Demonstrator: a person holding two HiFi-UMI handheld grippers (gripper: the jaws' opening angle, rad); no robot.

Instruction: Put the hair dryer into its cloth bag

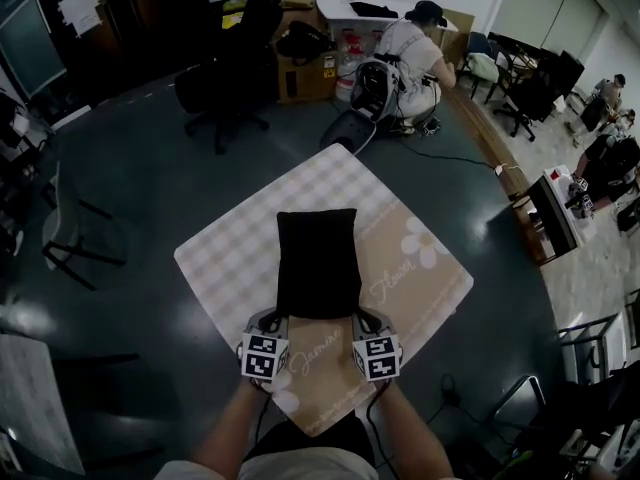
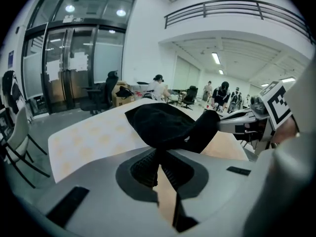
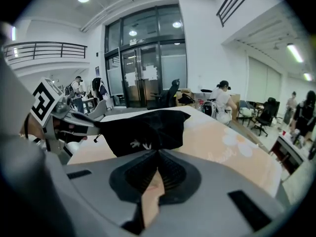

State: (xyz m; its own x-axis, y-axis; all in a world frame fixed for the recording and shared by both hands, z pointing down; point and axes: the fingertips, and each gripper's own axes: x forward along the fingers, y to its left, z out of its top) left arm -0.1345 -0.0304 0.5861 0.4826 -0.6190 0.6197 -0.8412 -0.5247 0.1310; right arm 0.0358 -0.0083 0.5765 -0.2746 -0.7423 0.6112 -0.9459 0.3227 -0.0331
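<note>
A black cloth bag [image 1: 317,263] lies lengthwise on the table's checked and beige cloth [image 1: 230,258], its near end toward me. My left gripper [image 1: 272,320] is shut on the bag's near left corner and my right gripper [image 1: 362,320] on its near right corner. In the left gripper view the bag [image 2: 163,125] bulges up from the closed left gripper [image 2: 159,154], and the right gripper [image 2: 237,125] pinches the far corner. In the right gripper view the bag [image 3: 143,130] rises from the closed right gripper [image 3: 158,154], with the left gripper [image 3: 74,120] across from it. No hair dryer shows.
The table [image 1: 420,298] stands cornerwise with dark floor on all sides. A black office chair [image 1: 225,78], a cardboard box [image 1: 305,73] and a crouching person [image 1: 415,58] are beyond its far corner. Folding chairs [image 1: 70,228] stand to the left.
</note>
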